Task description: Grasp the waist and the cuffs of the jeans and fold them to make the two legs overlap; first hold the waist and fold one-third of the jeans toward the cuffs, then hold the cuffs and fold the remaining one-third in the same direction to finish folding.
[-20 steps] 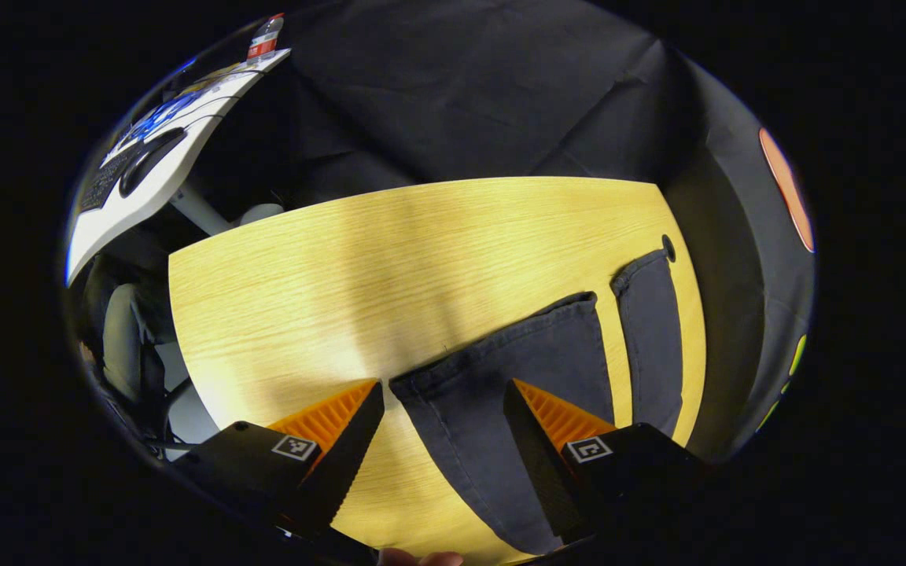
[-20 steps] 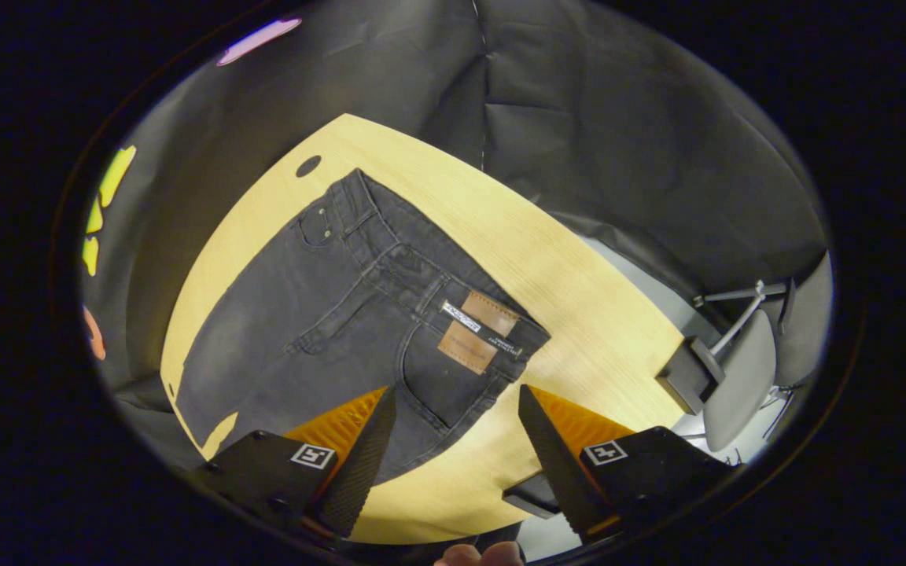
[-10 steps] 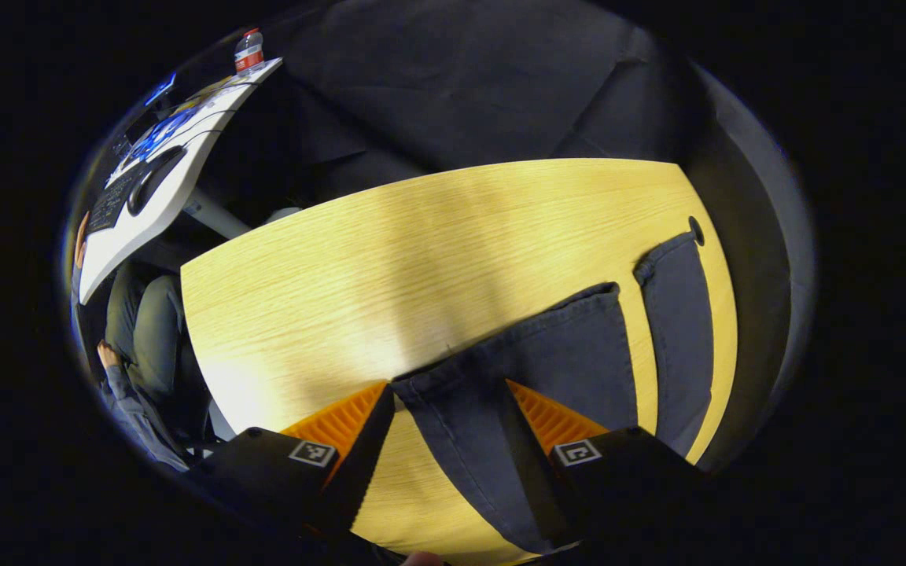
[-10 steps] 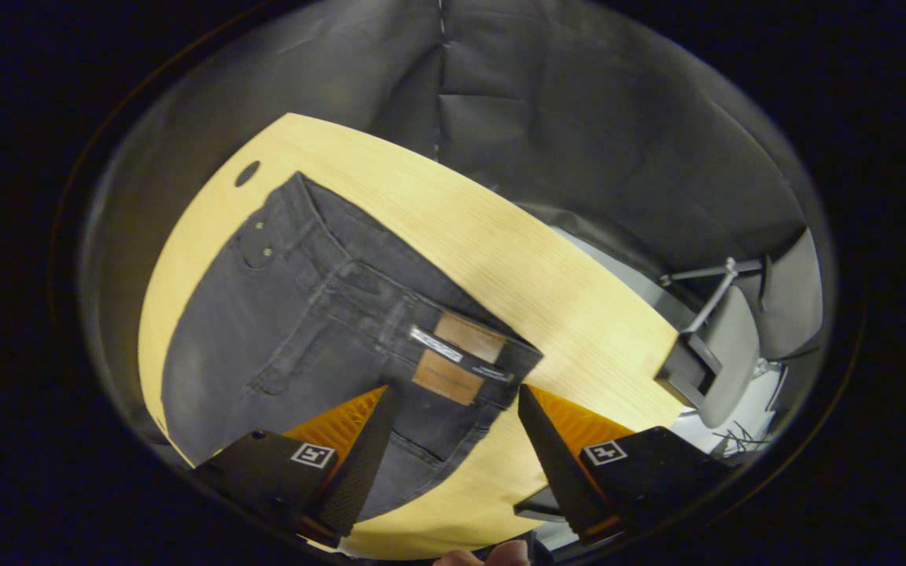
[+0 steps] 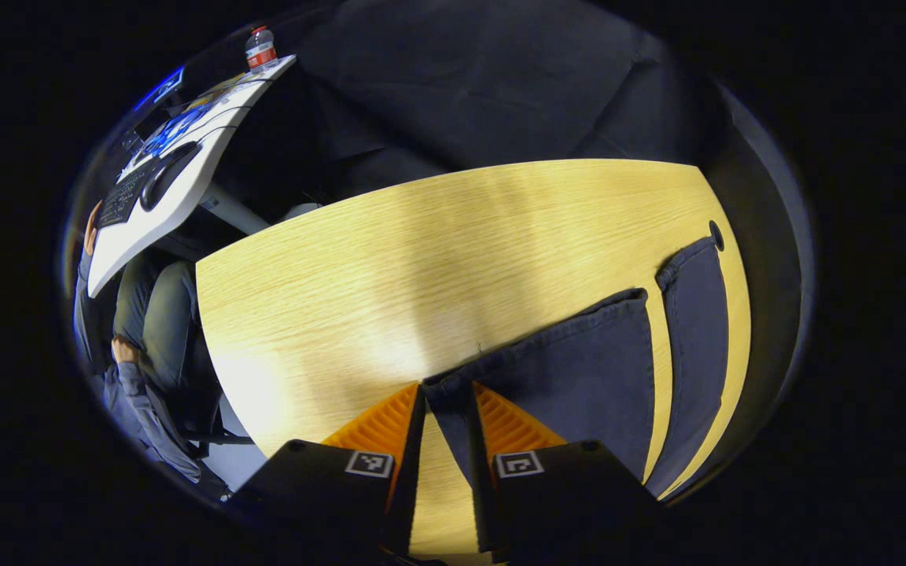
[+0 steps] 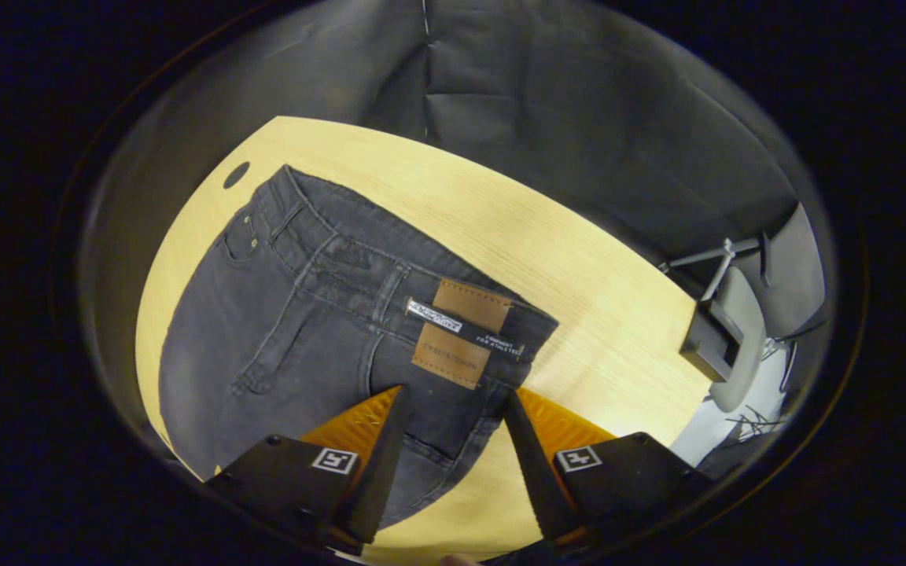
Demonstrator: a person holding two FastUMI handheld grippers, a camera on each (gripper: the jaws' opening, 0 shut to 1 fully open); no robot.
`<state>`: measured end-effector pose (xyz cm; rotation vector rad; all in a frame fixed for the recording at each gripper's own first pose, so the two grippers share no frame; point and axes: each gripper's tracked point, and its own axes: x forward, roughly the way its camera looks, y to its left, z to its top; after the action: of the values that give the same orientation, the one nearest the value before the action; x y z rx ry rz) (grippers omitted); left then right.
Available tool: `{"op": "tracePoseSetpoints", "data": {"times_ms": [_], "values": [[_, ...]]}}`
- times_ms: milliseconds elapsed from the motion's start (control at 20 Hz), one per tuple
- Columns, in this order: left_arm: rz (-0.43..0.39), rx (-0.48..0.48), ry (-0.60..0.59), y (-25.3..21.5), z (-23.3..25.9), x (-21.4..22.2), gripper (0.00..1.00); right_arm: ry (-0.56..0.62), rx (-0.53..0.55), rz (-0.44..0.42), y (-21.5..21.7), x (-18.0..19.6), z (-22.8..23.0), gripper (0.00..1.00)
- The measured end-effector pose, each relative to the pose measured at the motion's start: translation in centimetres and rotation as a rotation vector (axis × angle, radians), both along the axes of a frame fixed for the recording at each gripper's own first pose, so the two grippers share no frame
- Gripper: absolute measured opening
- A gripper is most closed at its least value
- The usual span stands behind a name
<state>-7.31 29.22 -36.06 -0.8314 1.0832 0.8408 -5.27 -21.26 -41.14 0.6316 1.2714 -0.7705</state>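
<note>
At cuff: left gripper nearly closed.

One pair of jeans, one table, two cuffs, one bottle.

An office or lab room with a recording booth

A light wooden table stands before black cloth; beside it, a white desk holds a keyboard and a bottle, a seated person waits there, and a grey chair stands nearby.
</note>
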Motion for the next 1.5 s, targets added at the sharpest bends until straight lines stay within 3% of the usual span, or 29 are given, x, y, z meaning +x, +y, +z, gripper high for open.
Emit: {"op": "tracePoseSetpoints", "data": {"times_ms": [100,200,250,400,550,600,700,850,950,1100,1150,1250,1300,1500], "values": [[-0.011,-0.005,-0.057,-0.4,0.2,0.5,0.22,-0.04,0.022,-0.027,-0.5,0.2,0.3,0.24],[0.017,-0.052,-0.147,-1.0,0.3,1.5,0.11,-0.08,0.065,-0.02,0.1,0.3,0.2,0.06],[0.03,-0.082,-0.178,-1.5,0.6,1.7,0.07,-0.101,0.086,-0.033,0.0,0.3,0.8,0.08],[0.086,-0.161,-0.249,-2.5,2.9,1.6,0.06,-0.193,0.148,-0.014,0.6,0.7,3.7,0.0],[0.17,-0.225,-0.294,-3.1,6.6,2.3,0.06,-0.283,0.217,0.012,2.1,2.4,7.7,0.04],[0.19,-0.242,-0.31,-3.3,7.5,2.7,0.06,-0.313,0.254,0.001,2.6,3.0,8.9,0.01],[0.221,-0.312,-0.38,-4.2,11.2,5.3,0.06,-0.395,0.391,-0.073,3.6,5.3,12.4,0.0],[0.293,-0.356,-0.401,-4.5,13.6,7.7,0.05,-0.456,0.497,-0.172,3.2,8.0,15.0,0.01],[0.362,-0.364,-0.367,-3.2,14.4,9.7,0.06,-0.466,0.557,-0.251,2.2,10.4,15.6,0.0],[0.407,-0.377,-0.335,-2.5,14.8,13.1,0.06,-0.466,0.595,-0.289,1.9,13.8,15.5,0.05],[0.415,-0.383,-0.327,-2.3,14.8,14.4,0.06,-0.472,0.603,-0.301,1.9,15.3,15.4,0.01],[0.423,-0.386,-0.317,-2.1,14.5,17.1,0.05,-0.482,0.613,-0.322,1.7,18.3,15.1,0.05],[0.424,-0.389,-0.321,-2.1,14.3,18.8,0.06,-0.481,0.609,-0.331,1.6,19.7,14.7,0.0],[0.377,-0.395,-0.32,-2.1,12.5,24.9,0.06,-0.487,0.623,-0.347,1.2,24.5,12.4,0.01]]}}
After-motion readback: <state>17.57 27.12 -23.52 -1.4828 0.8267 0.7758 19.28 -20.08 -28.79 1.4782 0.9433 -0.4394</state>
